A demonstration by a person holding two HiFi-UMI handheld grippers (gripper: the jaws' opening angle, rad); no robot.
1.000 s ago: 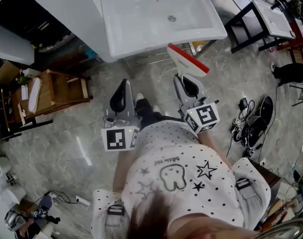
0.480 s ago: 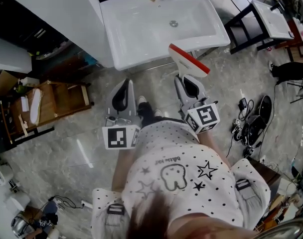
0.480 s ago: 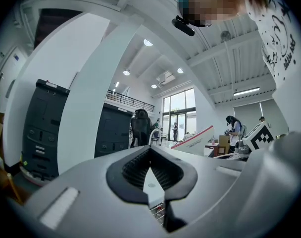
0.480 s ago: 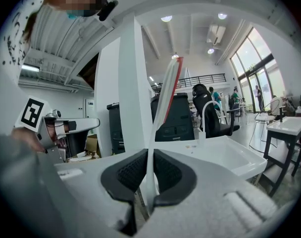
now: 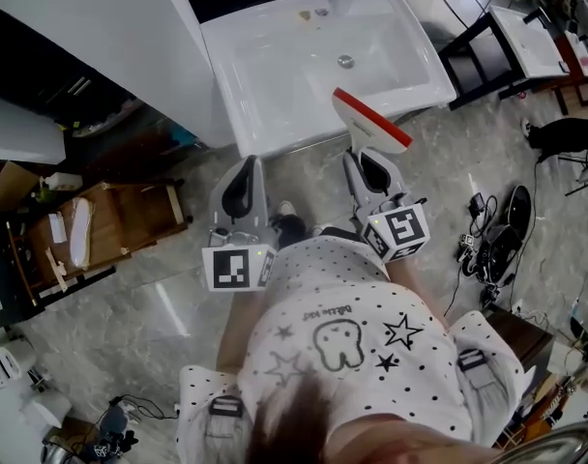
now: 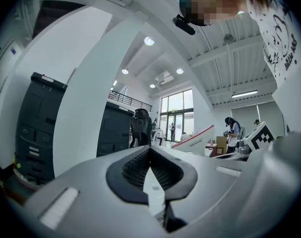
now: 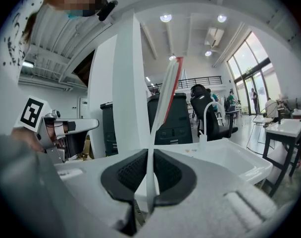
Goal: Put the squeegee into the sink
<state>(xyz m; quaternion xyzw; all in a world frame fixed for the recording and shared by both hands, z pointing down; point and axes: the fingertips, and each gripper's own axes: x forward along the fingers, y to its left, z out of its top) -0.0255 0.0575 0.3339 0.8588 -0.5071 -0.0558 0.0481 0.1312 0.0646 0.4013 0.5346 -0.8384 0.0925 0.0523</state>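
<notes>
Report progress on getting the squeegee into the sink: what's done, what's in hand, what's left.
Done: the squeegee is picked up and clamped in the right gripper.
In hand: it is held out at the front edge of the sink, not in the basin. The left gripper is shut with nothing in it.
Left: carry the squeegee over the basin, lower it and let go.

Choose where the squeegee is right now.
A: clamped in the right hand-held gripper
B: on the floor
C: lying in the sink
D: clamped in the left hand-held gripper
A: the right hand-held gripper's jaws are closed on the squeegee's white handle, its red-edged blade up in the air.
</notes>
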